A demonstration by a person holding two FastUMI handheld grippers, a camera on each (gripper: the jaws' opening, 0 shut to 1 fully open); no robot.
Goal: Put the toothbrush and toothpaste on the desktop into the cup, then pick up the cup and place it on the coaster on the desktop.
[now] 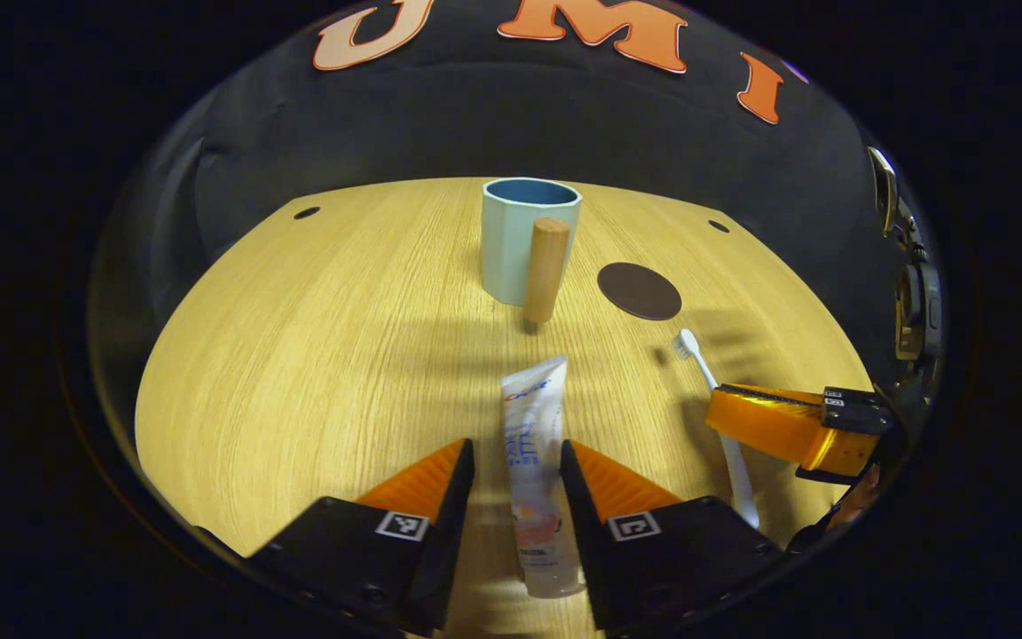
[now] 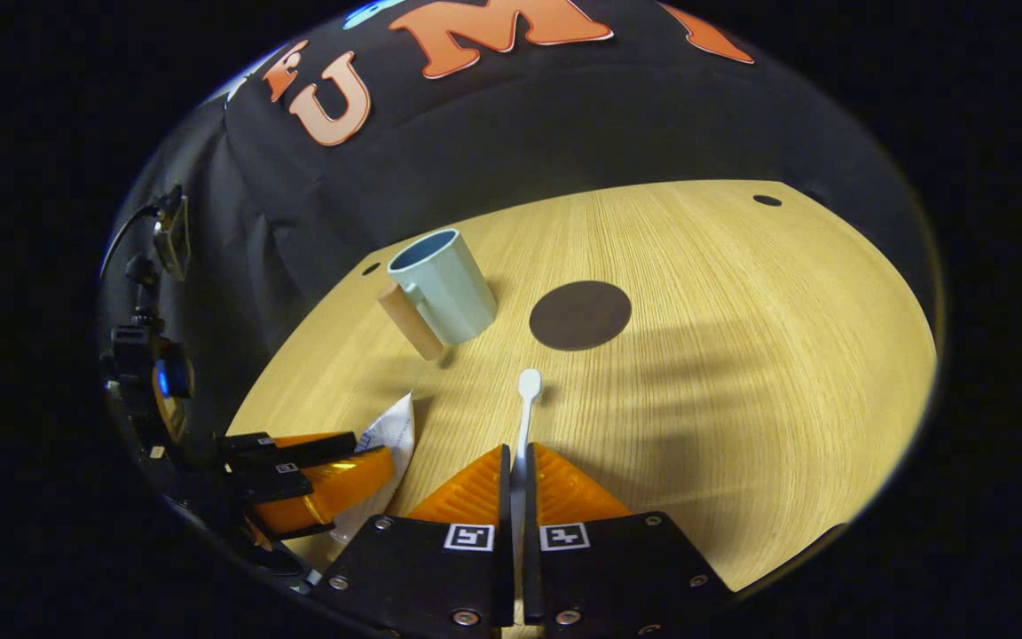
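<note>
Nearest the lens: left tongs (image 1: 517, 466), jaws parted around the toothpaste (image 1: 535, 461), fingers just beside the tube, contact not confirmed. Right tongs (image 2: 516, 475) closed on the toothbrush (image 2: 525, 417) handle, head pointing to 12 o'clock. Cup (image 2: 442, 286) upright at 11 o'clock from the right tongs, coaster (image 2: 580, 315) at 1 o'clock, both on the desk (image 2: 742, 355). Probable faults: tube slipping from a loose pinch; thin handle pivoting in the grip; cup tipping if struck at the rim or handle; tongs colliding above the cup. Count: one toothbrush, one toothpaste, one cup, one coaster, two tongs.
</note>
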